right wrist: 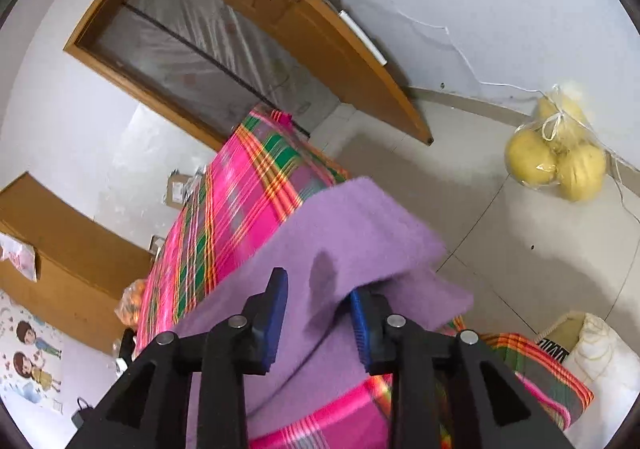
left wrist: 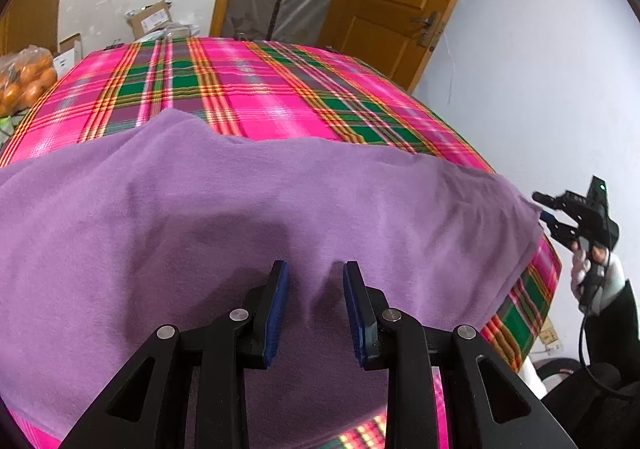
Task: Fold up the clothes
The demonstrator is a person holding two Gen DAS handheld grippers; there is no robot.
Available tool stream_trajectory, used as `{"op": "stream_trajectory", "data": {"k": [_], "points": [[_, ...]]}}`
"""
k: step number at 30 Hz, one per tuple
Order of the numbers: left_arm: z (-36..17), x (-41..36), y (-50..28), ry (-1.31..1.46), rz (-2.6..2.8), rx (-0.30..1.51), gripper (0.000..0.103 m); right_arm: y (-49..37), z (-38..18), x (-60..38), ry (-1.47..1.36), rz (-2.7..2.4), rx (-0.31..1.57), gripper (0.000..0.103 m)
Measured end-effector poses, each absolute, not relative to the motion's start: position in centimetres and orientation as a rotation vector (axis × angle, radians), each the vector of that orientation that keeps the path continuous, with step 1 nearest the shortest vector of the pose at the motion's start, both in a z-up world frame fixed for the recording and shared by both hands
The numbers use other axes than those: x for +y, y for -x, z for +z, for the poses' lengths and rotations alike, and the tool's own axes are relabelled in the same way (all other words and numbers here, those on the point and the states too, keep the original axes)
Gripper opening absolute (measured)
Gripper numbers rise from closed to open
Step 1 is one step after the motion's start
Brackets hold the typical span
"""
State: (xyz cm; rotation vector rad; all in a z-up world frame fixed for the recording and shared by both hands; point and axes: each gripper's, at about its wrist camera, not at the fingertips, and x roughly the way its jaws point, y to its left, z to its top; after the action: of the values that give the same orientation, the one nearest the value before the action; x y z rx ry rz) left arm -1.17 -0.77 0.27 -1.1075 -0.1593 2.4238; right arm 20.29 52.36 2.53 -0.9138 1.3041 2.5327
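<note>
Purple fleece garment (left wrist: 248, 217) lying spread over the pink plaid cloth (left wrist: 256, 89), long axis running side to side across the near part of that cloth, far plaid left bare. Left gripper (left wrist: 316, 305) resting down on the fleece near its middle, jaws part open, a small ridge of fleece rising between the blue pads (left wrist: 276, 313) but not pressed by them, so nothing held. Right gripper (right wrist: 318, 313) sitting at the garment's right end, just off the plaid cloth's right edge, jaws about half open; corner of the fleece lying draped over the right-hand finger and between the pads, loose rather than pinched. Right gripper being nearer that free end, probably the one to close on the corner and carry it leftward along the long axis, left gripper pinning the middle.
</note>
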Motion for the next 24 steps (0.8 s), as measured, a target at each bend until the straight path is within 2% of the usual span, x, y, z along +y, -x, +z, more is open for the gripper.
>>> {"op": "stream_trajectory", "data": {"k": [2, 5, 6, 7, 8, 9, 12, 16, 24], "points": [[0.6, 0.0, 1.1, 1.093, 2.407, -0.137, 0.029, -19.9, 2.0, 53.1, 0.889, 2.499, 1.37, 0.031], [1.1, 2.3, 1.2, 1.063, 2.355, -0.08, 0.029, -19.0, 1.9, 53.8, 0.902, 2.484, 1.348, 0.03], [1.3, 3.2, 1.2, 1.052, 2.33, -0.057, 0.029, -18.7, 2.0, 53.8, 0.908, 2.485, 1.332, 0.026], [1.4, 4.2, 1.2, 1.041, 2.304, -0.028, 0.029, -18.6, 2.2, 53.8, 0.914, 2.487, 1.314, 0.009], [1.5, 5.2, 1.2, 1.03, 2.277, 0.0, 0.029, -18.4, 2.4, 53.8, 0.919, 2.489, 1.295, 0.003], [1.7, 6.2, 1.2, 1.018, 2.251, 0.027, 0.03, -18.4, 2.6, 53.8, 0.915, 2.496, 1.293, 0.003], [1.9, 8.5, 1.4, 0.99, 2.192, 0.081, 0.04, -19.0, 4.1, 53.9, 0.864, 2.539, 1.284, 0.003], [1.7, 10.8, 1.1, 0.978, 2.136, 0.141, 0.041, -20.8, 4.9, 54.2, 0.826, 2.55, 1.285, 0.003], [0.8, 13.1, 0.0, 0.985, 2.072, 0.273, 0.041, -20.6, 2.6, 54.7, 0.897, 2.492, 1.342, 0.003]]}}
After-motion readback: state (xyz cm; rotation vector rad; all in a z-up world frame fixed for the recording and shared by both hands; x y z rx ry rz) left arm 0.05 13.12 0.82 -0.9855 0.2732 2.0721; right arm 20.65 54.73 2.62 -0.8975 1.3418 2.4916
